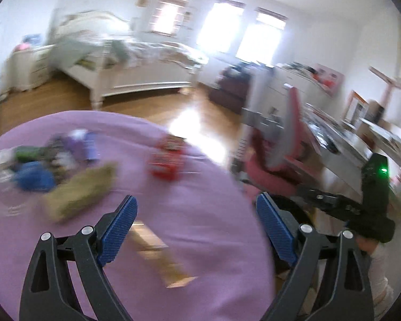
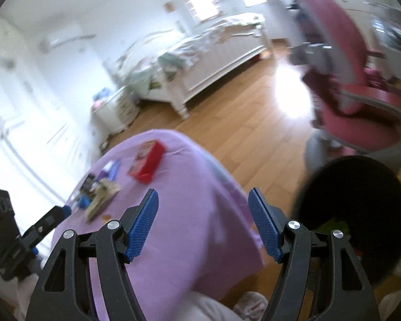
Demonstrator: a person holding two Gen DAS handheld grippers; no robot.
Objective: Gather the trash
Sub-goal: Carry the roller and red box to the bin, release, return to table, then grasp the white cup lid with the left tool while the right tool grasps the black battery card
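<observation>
Both claws gape empty: left claw (image 1: pixel 196 223) nearer the litter heap (image 1: pixel 48 165) at frame left, right claw (image 2: pixel 203 222) beside the black bin (image 2: pixel 361 206)

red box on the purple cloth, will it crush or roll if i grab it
The red box looks like flat-sided cardboard, so it probably won't roll. It seems thin-walled and light, so a hard squeeze may dent it. Lying flat on the purple cloth, it may slide when pushed.
</observation>
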